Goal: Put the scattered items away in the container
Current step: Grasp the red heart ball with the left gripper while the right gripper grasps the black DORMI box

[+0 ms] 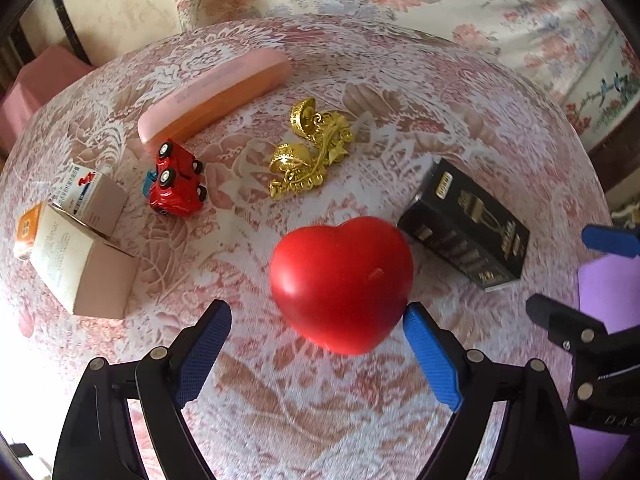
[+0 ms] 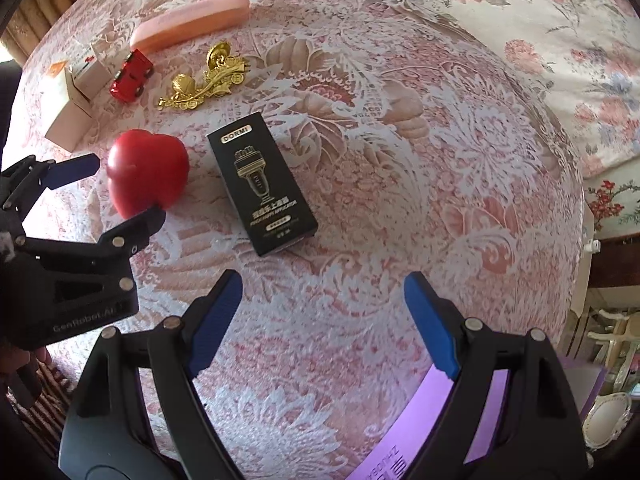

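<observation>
Floral tablecloth (image 1: 320, 400), left claw (image 1: 316, 344) straddling red heart (image 1: 340, 284)

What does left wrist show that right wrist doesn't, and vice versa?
Only the left wrist view: the toy car's wheels and underside, and the left gripper's open jaws from behind, flanking the red heart.
Only the right wrist view: the black box's printed top face, and the right gripper open above bare tablecloth.
Both: heart, black box, gold ornament, pink case, two cartons, purple container edge.
</observation>
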